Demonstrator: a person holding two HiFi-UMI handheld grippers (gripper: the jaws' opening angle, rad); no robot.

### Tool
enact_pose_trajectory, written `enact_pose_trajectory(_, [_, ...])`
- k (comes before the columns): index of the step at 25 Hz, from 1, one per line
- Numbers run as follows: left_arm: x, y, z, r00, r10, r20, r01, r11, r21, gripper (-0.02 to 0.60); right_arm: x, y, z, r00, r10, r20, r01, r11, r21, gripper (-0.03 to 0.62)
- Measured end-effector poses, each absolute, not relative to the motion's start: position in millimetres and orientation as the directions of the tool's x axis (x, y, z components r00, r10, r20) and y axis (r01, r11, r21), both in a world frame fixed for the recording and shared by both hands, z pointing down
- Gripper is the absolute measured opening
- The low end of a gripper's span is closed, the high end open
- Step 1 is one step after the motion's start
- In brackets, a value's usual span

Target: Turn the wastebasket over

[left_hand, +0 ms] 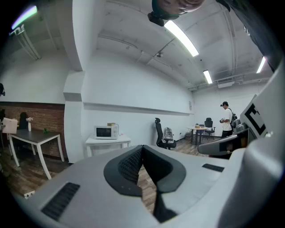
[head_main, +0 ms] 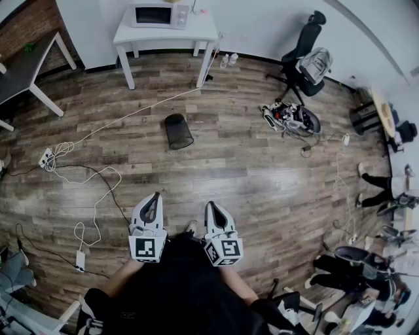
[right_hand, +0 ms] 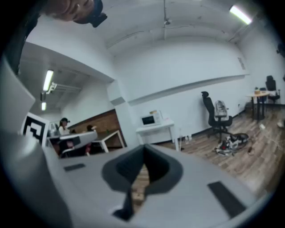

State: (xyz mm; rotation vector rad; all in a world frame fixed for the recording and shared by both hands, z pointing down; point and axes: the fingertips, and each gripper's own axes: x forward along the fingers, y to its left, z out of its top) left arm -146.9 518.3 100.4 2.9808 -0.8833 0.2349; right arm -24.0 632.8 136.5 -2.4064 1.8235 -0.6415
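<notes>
Both tools are held side by side, low in front of the person, whose dark clothing (head_main: 183, 288) fills the bottom of the head view and hides the hands. The left hand-held gripper (head_main: 156, 195) has its jaws closed with the tips meeting, and nothing sits between them; its own view shows only a sliver of plank floor (left_hand: 147, 187) through the slot behind the dark pads (left_hand: 129, 167). The right hand-held gripper (head_main: 211, 205) is likewise closed and empty, though its own view is blurred. The black mesh wastebasket (head_main: 178, 131) stands on the wooden floor well ahead of both, roughly between their two lines and a little toward the left one, touched by neither. Which of its ends faces up is hard to make out from the head view, and in both gripper views the grippers' grey bodies block the floor where it stands. Farther ahead, beyond the basket, a microwave (head_main: 159, 14) sits on a white surface (head_main: 163, 34) against the wall. Ahead and to the right of the right gripper is an office chair (head_main: 302, 52) with a grey backpack (head_main: 315, 64) on it, and nearer lies a heap of gear (head_main: 291, 119) too small to identify. A white cable (head_main: 98, 131) trails across the floor to the left of the left gripper.
</notes>
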Motion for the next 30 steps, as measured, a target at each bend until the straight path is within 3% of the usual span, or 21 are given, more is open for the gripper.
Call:
enact_pose_trajectory(15, [-149, 503, 99, 0.813, -0.558, 0.166, -0.572, -0.818, 0.051, 0.034, -25, 618, 135, 0.208, -0.936, 0.284, -0.907, -0.294, -0.302, 0.032])
enact_pose_trajectory(30, [-191, 439, 108, 0.825, -0.538, 0.171, -0.557, -0.826, 0.089, 0.034, -68, 561, 135, 0.235, -0.926, 0.294, -0.9, -0.322, -0.294, 0.034])
